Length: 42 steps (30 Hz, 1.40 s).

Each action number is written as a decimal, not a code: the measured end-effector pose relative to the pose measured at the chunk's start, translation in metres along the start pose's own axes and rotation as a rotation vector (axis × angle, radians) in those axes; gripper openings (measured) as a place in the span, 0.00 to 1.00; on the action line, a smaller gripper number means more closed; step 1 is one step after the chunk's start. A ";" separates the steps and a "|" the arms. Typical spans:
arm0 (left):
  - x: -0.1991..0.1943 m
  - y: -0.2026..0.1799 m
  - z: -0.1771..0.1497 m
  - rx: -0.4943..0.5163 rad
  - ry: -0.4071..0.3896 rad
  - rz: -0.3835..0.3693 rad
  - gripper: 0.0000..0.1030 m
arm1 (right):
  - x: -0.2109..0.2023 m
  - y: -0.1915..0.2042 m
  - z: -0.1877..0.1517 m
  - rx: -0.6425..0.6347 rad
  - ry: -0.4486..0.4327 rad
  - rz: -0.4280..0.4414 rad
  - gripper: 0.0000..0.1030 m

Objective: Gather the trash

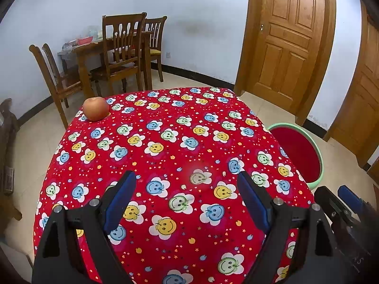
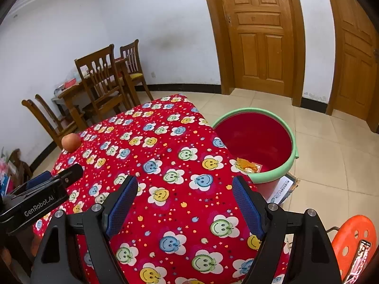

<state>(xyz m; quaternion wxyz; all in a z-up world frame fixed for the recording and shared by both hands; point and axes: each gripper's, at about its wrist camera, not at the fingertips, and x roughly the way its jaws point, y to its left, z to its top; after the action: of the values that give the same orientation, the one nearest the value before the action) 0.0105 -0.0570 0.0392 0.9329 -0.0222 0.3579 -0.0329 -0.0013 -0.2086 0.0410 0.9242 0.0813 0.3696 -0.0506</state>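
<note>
A red bucket with a green rim stands on the floor at the table's right edge; it also shows in the left wrist view. An orange snack wrapper lies inside it. An apple sits at the far left corner of the red smiley-flower tablecloth; it also shows in the right wrist view. My left gripper is open and empty above the cloth. My right gripper is open and empty above the cloth, near the bucket.
A wooden dining table with chairs stands at the back left wall. Wooden doors are at the back right. An orange plastic stool stands at the near right. Printed paper lies under the bucket.
</note>
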 end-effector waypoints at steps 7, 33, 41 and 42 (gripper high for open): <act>-0.001 0.002 0.001 -0.016 -0.001 -0.001 0.83 | 0.000 0.000 0.000 0.000 0.001 -0.002 0.80; -0.003 0.008 0.002 -0.033 -0.001 0.001 0.83 | 0.000 0.002 0.000 -0.004 0.000 -0.001 0.80; -0.003 0.008 0.002 -0.032 -0.002 0.002 0.83 | 0.000 0.002 0.000 -0.006 -0.002 -0.002 0.80; -0.003 0.008 0.002 -0.031 -0.001 0.003 0.83 | 0.000 0.002 0.000 -0.005 -0.001 -0.001 0.80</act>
<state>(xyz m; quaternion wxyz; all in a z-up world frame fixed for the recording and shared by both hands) 0.0100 -0.0485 0.0424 0.9327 -0.0362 0.3579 -0.0261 -0.0010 -0.2070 0.0416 0.9246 0.0786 0.3693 -0.0503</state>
